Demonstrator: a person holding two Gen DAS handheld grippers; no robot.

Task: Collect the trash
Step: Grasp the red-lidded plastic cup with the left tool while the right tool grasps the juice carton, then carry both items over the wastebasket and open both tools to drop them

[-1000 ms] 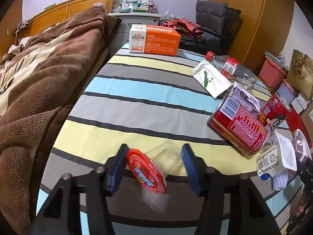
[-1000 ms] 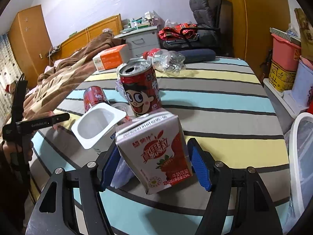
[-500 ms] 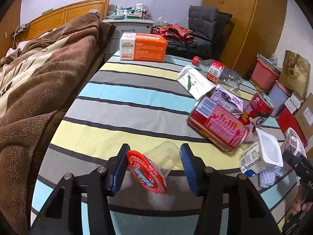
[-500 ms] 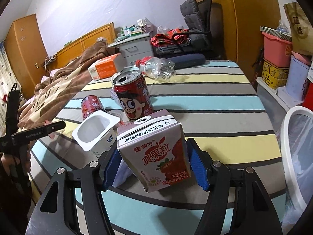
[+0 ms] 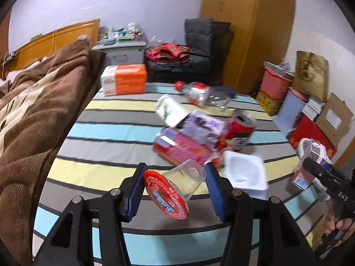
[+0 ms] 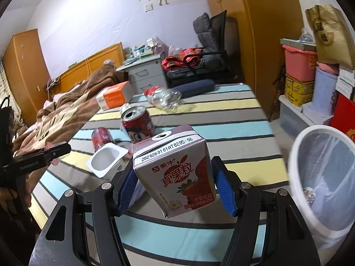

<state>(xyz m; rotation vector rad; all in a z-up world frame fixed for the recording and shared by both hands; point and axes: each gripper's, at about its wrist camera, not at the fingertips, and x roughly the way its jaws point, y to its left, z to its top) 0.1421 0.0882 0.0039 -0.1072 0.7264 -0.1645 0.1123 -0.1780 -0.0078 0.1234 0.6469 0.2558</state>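
Observation:
My left gripper point(image 5: 174, 187) is shut on a clear plastic cup point(image 5: 177, 182) with a red foil lid, held above the striped table point(image 5: 106, 133). My right gripper point(image 6: 175, 180) is shut on a strawberry milk carton point(image 6: 177, 173), lifted above the table's front edge. It also shows in the left wrist view point(image 5: 310, 164). A white bin point(image 6: 321, 177) with a clear liner stands to the right of the carton. A white yoghurt tub point(image 5: 243, 173), two red cans point(image 6: 137, 124) point(image 6: 101, 138), a purple carton point(image 5: 203, 126) and a plastic bottle point(image 6: 164, 96) lie on the table.
An orange and white box point(image 5: 124, 78) stands at the table's far end. A bed with a brown blanket point(image 5: 28, 115) runs along the left. Boxes, a pink bin point(image 6: 298, 63) and a paper bag point(image 6: 328, 33) are stacked on the right. A grey chair point(image 5: 199, 44) stands behind.
Both grippers have risen and swung right with their loads. The white bin has come further into the right wrist view. The table's trash has shifted left in the left wrist view.

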